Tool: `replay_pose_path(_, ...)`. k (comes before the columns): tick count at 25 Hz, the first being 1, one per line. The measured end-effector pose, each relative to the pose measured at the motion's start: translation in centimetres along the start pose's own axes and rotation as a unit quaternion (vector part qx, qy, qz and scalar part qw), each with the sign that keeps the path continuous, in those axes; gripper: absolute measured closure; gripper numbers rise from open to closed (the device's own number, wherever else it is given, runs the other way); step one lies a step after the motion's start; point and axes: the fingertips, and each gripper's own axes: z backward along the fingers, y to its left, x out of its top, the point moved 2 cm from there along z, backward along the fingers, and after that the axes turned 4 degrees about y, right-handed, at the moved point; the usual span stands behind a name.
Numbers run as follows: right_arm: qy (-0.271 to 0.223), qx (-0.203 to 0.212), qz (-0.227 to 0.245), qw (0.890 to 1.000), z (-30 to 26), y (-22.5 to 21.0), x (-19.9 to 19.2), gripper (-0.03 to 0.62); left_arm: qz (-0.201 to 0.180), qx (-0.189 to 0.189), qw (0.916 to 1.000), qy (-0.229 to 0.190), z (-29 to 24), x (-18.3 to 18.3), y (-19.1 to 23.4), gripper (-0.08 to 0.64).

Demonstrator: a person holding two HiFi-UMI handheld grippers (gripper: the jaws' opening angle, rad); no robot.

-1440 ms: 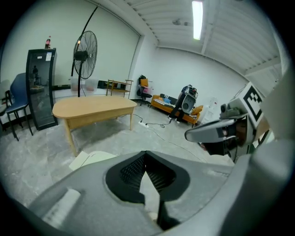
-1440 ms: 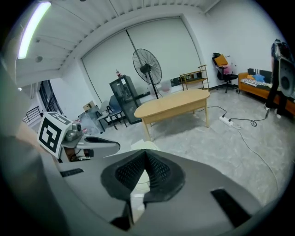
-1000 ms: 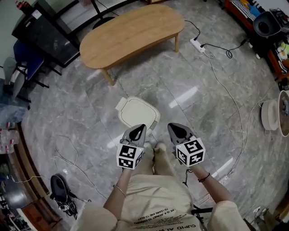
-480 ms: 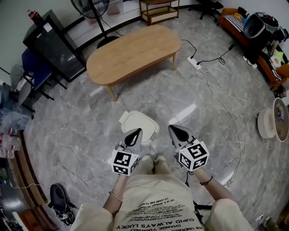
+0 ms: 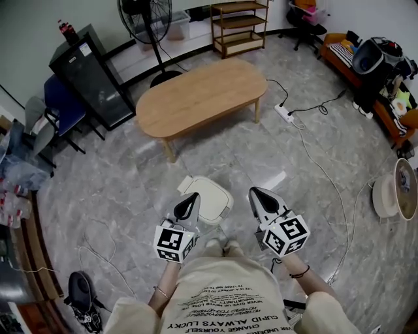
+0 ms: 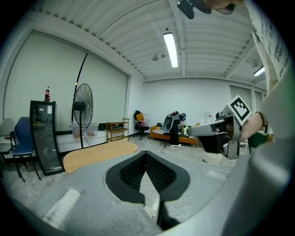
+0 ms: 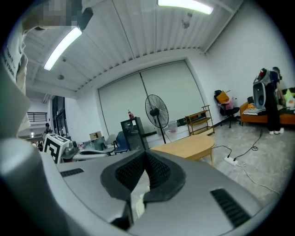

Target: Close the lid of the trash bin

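In the head view the cream trash bin point(image 5: 208, 198) stands on the grey marble floor with its lid down flat, right in front of the person's feet. My left gripper point(image 5: 191, 197) is held above the bin's near left side, jaws shut with nothing between them. Just right of the bin my right gripper point(image 5: 256, 194) hovers, also shut and empty. Neither touches the bin. In the left gripper view the shut jaws point(image 6: 146, 154) point almost level across the room, and the right gripper point(image 7: 146, 154) does the same in its own view.
An oval wooden table point(image 5: 201, 95) stands beyond the bin. A white power strip point(image 5: 285, 113) and its cable trail across the floor at right. A standing fan point(image 5: 144, 16), a black cabinet point(image 5: 91, 75) and a wooden shelf point(image 5: 238, 26) line the far wall.
Both grippers have risen away from the bin and tilted up toward level. The head view has lifted, showing more of the room. The lid stays down.
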Motion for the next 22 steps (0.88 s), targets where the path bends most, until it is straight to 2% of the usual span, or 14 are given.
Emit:
replay_pose_path(10, -0.066, -0.002, -0.003, 0.998, 1.9, -1.0, 4.0, 0.588, -0.005, 0.035, 0.9984, -0.043, 2.3, 3.0, 2.1, 0.537)
replay_pose_path(15, -0.072, -0.012, 0.0, 0.997, 2.6, -1.2, 4.8, 0.588, -0.012, 0.042, 0.9977, -0.053, 3.1, 3.6, 2.7, 0.537)
replay_pose_path(22, -0.071, -0.015, 0.037, 0.997, 2.7, -0.9, 5.1, 0.588, -0.018, 0.048, 0.9972, -0.055, 3.3, 3.6, 3.0, 0.537)
